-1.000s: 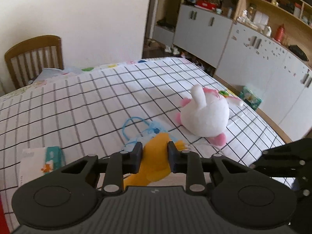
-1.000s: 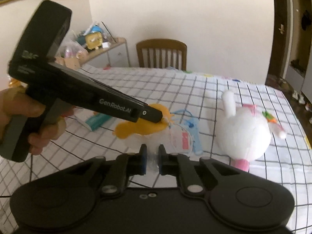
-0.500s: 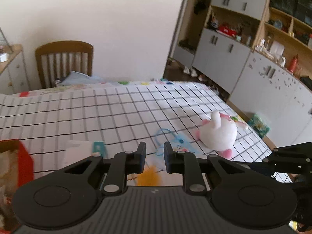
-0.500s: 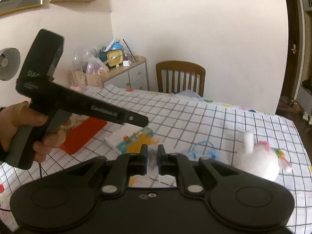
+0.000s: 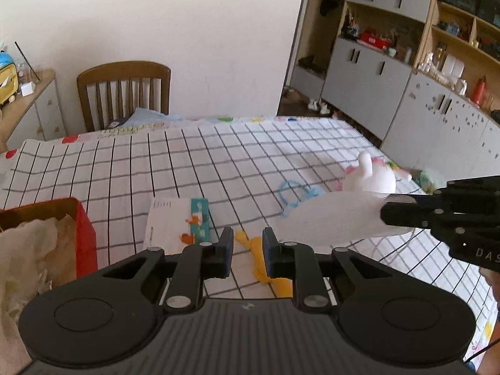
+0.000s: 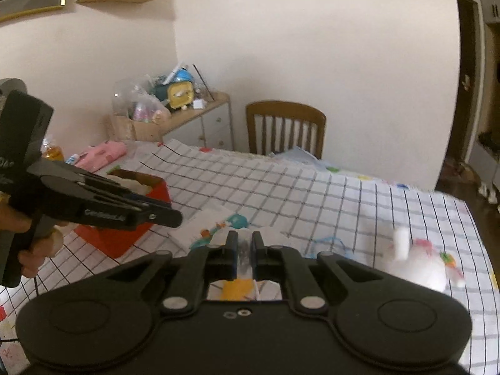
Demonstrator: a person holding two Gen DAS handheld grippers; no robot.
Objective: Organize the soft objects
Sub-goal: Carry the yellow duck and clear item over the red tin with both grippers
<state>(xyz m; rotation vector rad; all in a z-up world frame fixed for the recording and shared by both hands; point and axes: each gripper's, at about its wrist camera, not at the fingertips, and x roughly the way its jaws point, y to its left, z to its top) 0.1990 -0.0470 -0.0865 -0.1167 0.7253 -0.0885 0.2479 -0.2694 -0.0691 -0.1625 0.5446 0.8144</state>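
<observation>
Jaws of the right gripper [image 6: 243, 250] are pressed almost together, pinching the white part of a white-and-yellow soft toy [image 5: 331, 218]. The toy is off the counter [image 5: 218, 162]. In the left wrist view its pale body reaches sideways from the right gripper's tip as a blurred shape. Its yellow part shows just below and beyond the left gripper [image 5: 247, 250].

The left gripper's jaws stand a narrow gap apart. In the right wrist view its tip hangs free in the air with nothing between the pads. A hand [image 6: 31, 250] grips its handle at the left edge of that view.

A red box [image 5: 84, 237] sits on the checked cloth of the counter, left of the left gripper, with crumpled cream material inside. Just beside the box on the right lies a white leaflet [image 5: 168, 222] with a teal strip and orange marks. Further out and to the right, a thin blue loop [image 5: 290, 190] lies flat on the cloth.

Beyond the loop, near the counter's right edge, a white plush toy [image 5: 372, 178] with pink trim rests well apart from the box. At the far end of the counter stands a wooden chair [image 5: 123, 93] against the wall. Grey cabinets [image 5: 365, 78] with open shelves run along the right side of the room.
</observation>
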